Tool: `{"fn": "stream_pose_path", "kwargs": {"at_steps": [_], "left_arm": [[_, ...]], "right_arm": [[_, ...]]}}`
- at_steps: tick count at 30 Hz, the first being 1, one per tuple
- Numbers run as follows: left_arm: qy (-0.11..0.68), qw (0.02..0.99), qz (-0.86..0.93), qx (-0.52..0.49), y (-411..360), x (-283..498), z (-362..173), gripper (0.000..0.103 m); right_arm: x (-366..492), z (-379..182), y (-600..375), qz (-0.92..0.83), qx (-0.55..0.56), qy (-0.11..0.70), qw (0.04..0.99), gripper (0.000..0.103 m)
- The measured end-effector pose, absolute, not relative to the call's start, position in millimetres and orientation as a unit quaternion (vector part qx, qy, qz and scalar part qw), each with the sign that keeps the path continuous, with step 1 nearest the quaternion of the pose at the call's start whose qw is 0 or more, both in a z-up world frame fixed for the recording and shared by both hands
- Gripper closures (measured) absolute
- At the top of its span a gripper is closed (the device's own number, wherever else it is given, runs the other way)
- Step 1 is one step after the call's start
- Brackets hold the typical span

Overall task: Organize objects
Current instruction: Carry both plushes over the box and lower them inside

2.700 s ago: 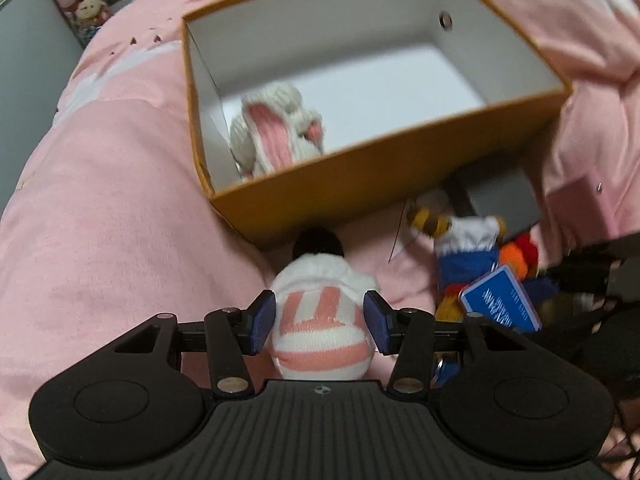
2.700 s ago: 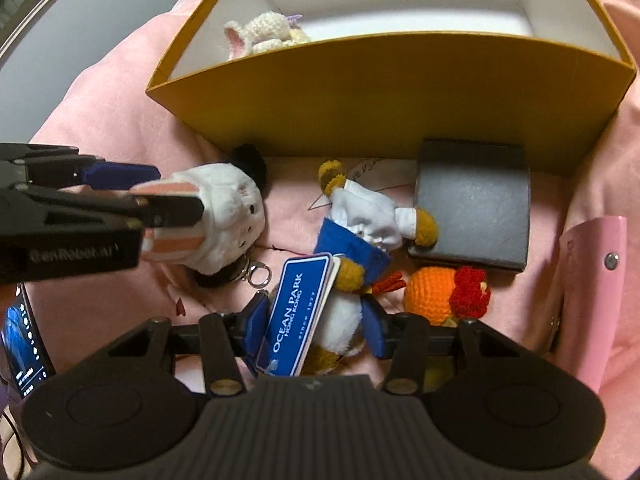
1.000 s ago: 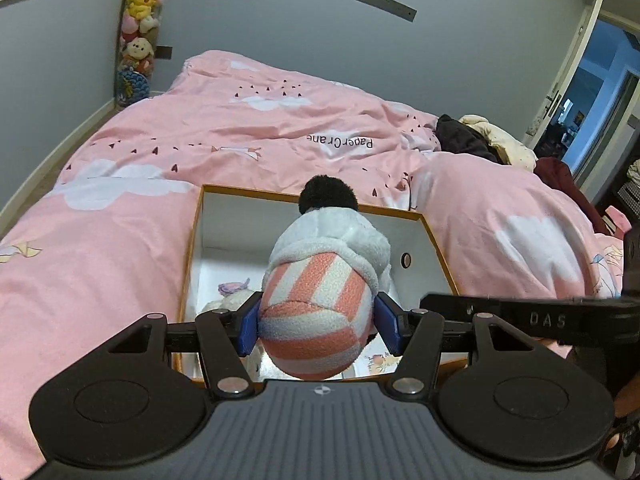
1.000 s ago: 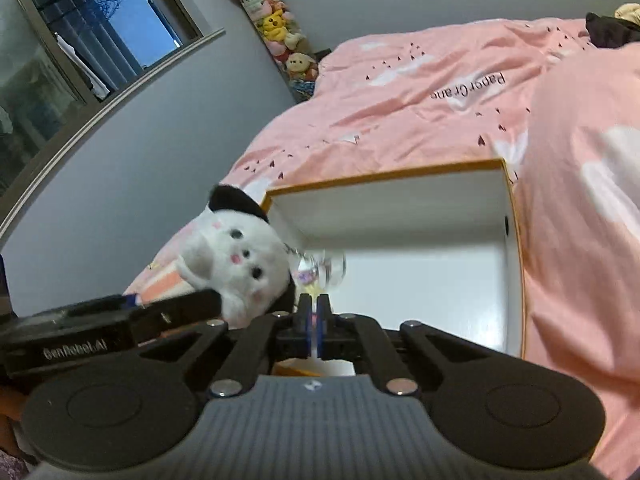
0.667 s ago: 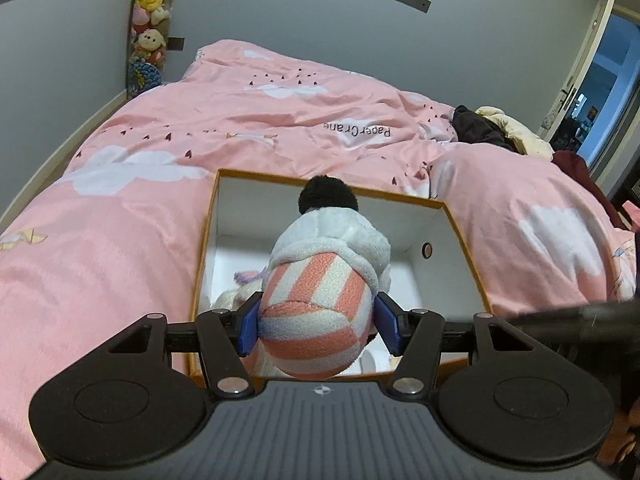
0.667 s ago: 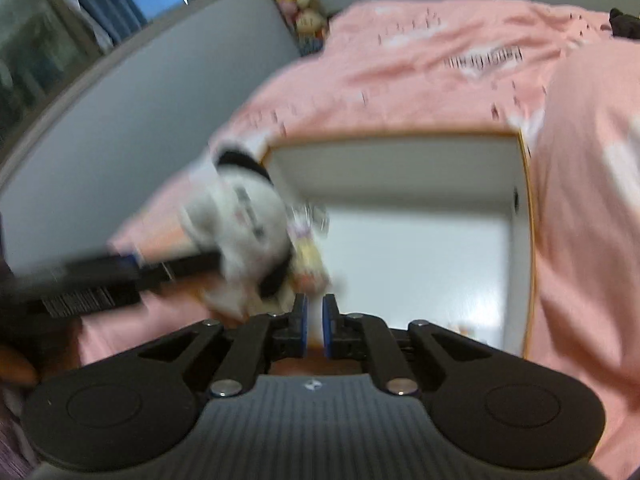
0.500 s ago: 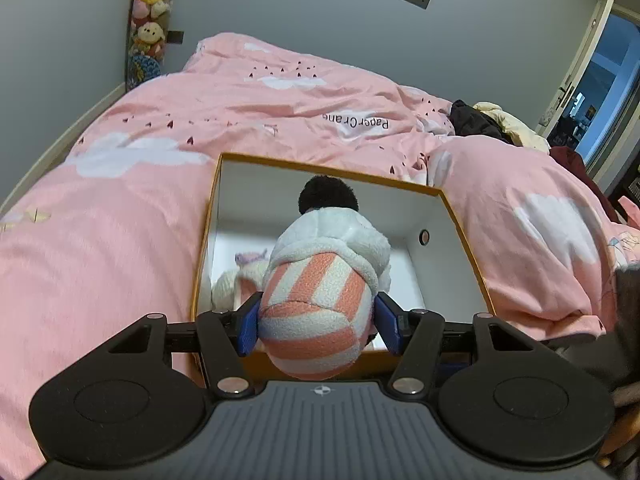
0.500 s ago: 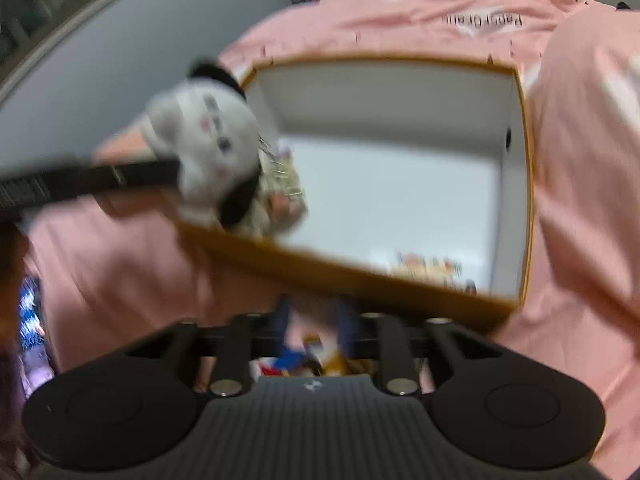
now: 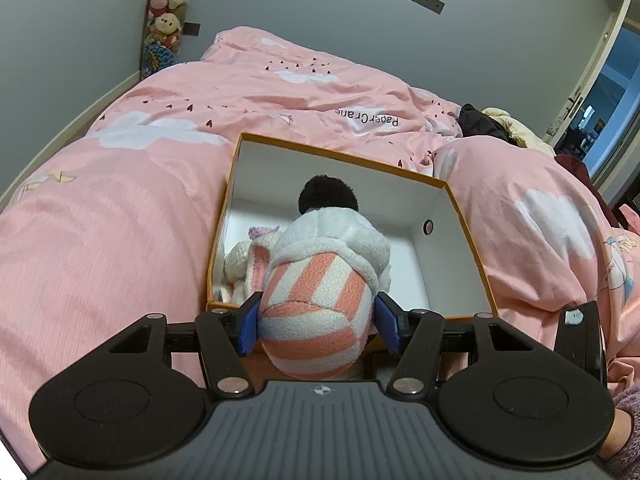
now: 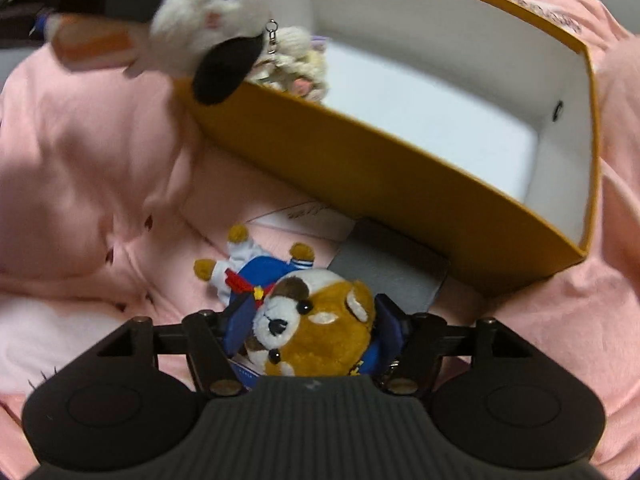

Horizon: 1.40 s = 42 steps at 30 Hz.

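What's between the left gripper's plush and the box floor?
Nothing blocks it. The striped plush hangs over the orange box's open top; a cream crochet bunny lies in the left corner, the rest of the floor bare.

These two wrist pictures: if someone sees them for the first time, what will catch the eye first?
First, the white plush with pink stripes, clamped in the left gripper at the near edge of the orange box on the pink bed. Next, the brown-faced plush in blue lying in front of the box, between the right gripper jaws, which are opening.
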<state>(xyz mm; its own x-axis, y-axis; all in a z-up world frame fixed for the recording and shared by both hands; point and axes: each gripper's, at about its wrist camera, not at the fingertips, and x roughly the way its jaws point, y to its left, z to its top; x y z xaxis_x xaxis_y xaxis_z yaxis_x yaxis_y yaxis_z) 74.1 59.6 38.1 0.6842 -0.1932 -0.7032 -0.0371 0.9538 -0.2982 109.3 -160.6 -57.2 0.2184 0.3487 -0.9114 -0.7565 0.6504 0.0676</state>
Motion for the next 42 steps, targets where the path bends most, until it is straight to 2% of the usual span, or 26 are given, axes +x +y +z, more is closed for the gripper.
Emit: {"fn": "stream_pose_path", "kwargs": {"at_steps": [3, 7, 12, 16, 25, 32, 42], "left_arm": [[0.397, 0.905, -0.041, -0.148, 59.6, 71.8, 36.3, 0.036], [0.394, 0.907, -0.041, -0.144, 55.3, 68.4, 37.8, 0.036], [0.382, 0.912, -0.045, -0.141, 47.6, 60.3, 39.1, 0.036], [0.377, 0.913, -0.046, -0.146, 47.1, 57.8, 38.5, 0.036], [0.355, 0.921, -0.031, -0.158, 49.7, 65.8, 46.7, 0.036], [0.353, 0.925, -0.030, -0.135, 41.6, 83.8, 44.3, 0.036], [0.390, 0.910, -0.013, -0.139, 41.1, 124.1, 11.3, 0.036]], "right_arm": [[107.5, -61.9, -155.8, 0.363, -0.230, 0.501, 0.751, 0.033], [102.3, -59.3, -152.9, 0.356, -0.240, 0.487, 0.760, 0.040], [92.9, -38.9, -162.0, 0.348, -0.226, 0.475, 0.776, 0.043], [91.6, -3.8, -183.8, 0.350, -0.176, 0.458, 0.798, 0.043], [121.3, 69.6, -238.9, 0.317, 0.013, 0.402, 0.859, 0.043], [171.6, 60.9, -230.0, 0.269, 0.131, 0.424, 0.855, 0.043], [214.5, -1.2, -210.2, 0.229, 0.258, 0.487, 0.802, 0.042]]}}
